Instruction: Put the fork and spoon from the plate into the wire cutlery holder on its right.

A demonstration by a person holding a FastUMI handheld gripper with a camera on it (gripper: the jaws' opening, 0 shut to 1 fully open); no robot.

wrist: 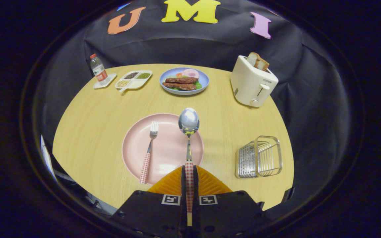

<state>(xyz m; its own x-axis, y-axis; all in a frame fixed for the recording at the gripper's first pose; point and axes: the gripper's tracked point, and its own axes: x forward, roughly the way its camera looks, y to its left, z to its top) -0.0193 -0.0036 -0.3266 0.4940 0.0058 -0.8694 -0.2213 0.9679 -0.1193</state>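
My gripper (189, 172) is shut on the checked handle of the spoon (189, 125), both fingers pressing it. The spoon points straight ahead, its shiny bowl raised over the far right part of the pink plate (167, 155). The fork (148, 152) lies on the plate's left half, tines away from me, its red-checked handle reaching past the near rim. The wire cutlery holder (259, 156) stands on the wooden table to the right of the plate and of my fingers.
Beyond the plate sit a blue plate of food (184, 81), a divided white dish (133, 79) and a water bottle (98, 70) on a white coaster. A white toaster (252, 84) with bread stands beyond the holder. The table's near edge runs close below the holder.
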